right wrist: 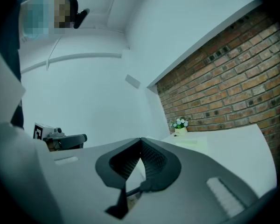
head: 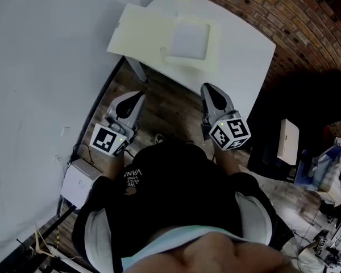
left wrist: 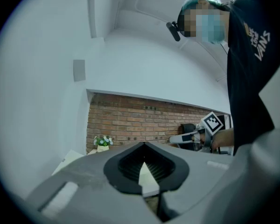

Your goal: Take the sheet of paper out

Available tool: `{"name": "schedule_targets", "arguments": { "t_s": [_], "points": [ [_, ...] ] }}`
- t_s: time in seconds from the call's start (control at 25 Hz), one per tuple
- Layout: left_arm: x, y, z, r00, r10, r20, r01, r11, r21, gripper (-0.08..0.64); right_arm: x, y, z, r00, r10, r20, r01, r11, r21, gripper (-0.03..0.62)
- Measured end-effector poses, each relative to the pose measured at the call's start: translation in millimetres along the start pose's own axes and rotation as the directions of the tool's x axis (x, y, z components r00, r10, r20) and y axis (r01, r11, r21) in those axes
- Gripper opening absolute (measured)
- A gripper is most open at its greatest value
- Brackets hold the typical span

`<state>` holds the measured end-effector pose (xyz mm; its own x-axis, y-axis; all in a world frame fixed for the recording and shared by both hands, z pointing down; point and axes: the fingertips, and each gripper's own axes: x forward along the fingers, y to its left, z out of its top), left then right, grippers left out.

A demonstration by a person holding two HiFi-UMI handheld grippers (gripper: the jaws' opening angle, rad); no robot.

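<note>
— How are the tongs held?
— Left gripper (head: pixel 135 98) and right gripper (head: pixel 209 90) are both closed, empty and level, out before the person's chest, pointing at the white table (head: pixel 244 56).
— The paper?
— The sheet of paper (head: pixel 188 40) lies farther off on a cream folder (head: pixel 139 33) at the table's left edge. There's bare tabletop to its right.

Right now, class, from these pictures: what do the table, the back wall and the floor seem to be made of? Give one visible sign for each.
Table: smooth matt white top with no grain showing, probably laminate or painted board.
Back wall: bare reddish brick, with courses and mortar lines plain.
Floor: dark planks with seams, either wood or a wood-look covering.
</note>
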<state>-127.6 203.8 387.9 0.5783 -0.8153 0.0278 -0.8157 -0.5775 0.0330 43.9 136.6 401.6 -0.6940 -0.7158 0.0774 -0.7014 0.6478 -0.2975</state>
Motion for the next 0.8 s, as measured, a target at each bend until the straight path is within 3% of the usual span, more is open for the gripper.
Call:
{"name": "schedule_targets", "arguments": {
  "t_s": [0.48,0.8],
  "points": [
    [8,37,-12,0.997,-0.081,-0.013,0.08,0.992,-0.101,0.0,17,2,-6,0.993,-0.115,-0.003,0.115,0.993,-0.002,-0.002],
    [47,54,-12,0.996,-0.088,-0.013,0.087,0.993,-0.079,0.002,43,-32,8,0.994,-0.108,0.004,0.108,0.994,-0.013,-0.002]
  ]
}}
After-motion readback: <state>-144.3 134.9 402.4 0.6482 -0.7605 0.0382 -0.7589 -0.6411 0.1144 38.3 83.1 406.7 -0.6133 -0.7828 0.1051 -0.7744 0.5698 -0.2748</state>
